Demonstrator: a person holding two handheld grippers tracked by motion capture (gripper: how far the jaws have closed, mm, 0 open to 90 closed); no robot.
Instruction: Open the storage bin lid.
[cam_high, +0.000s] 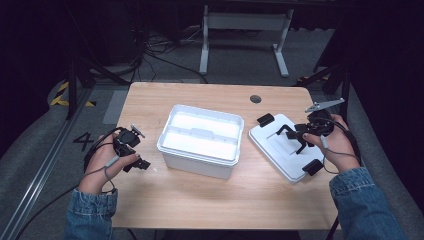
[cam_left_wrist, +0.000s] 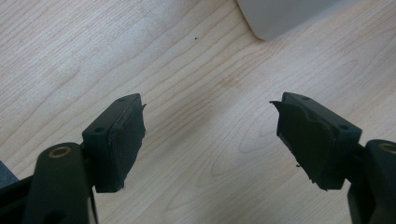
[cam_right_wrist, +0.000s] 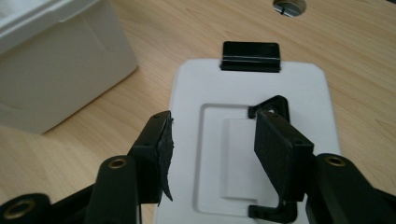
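My right gripper (cam_right_wrist: 212, 149) is wide open and holds nothing, just over the white lid (cam_right_wrist: 306, 93), with its black clip (cam_right_wrist: 251, 56) at twelve o'clock.

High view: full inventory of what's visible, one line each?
Table: 1, light wood, centre.
Storage box: 1, white, open, mid-table.
Lid: 1, white with black latches, flat on the table right of the box.
Cable hole: 1, dark, table's far edge.
Desk frame: 1, white, on the floor behind.
Left gripper: 1, black, open, on the table left of the box.
Right gripper: 1, black, fingers open over the lid's handle.
Hands: 2, denim sleeves.
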